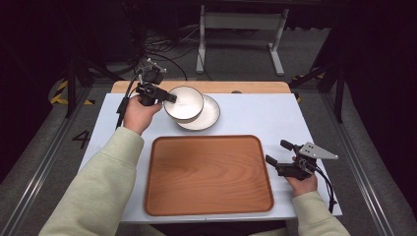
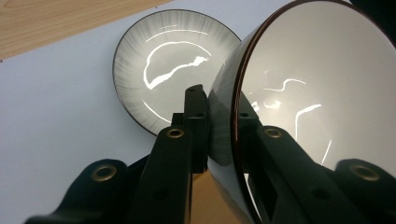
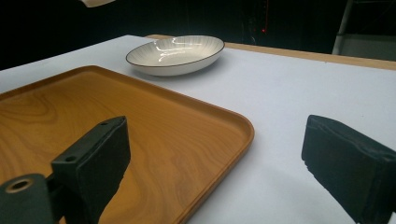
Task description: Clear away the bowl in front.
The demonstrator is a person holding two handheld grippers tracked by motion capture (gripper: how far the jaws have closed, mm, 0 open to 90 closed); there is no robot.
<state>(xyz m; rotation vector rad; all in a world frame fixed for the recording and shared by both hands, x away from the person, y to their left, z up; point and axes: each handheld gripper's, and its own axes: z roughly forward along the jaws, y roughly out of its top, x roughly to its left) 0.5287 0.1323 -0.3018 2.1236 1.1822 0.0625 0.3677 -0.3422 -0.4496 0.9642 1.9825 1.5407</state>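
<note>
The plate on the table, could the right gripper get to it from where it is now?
Probably yes. The right gripper is open and holds nothing, and bare white table lies between it and the plate. The bowl in the left gripper hangs over the plate's far side only.

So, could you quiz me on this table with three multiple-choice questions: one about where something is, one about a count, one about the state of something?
1. Where is the wooden tray?
A. On the table's near side, between the two hands
B. Under the plate
C. On the floor

2. How many white dishes are there?
A. One
B. Two
C. Four

3. What is the left gripper doing?
A. Lying open on the tray
B. Clamped on the bowl's rim, bowl off the table
C. Pushing the plate

Answers:
1. A: the high view shows the tray in front of the person, bare.
2. B: a bowl and a shallow plate beside it.
3. B: the left gripper view shows a jaw on each side of the rim, with the bowl tilted above the plate.
</note>
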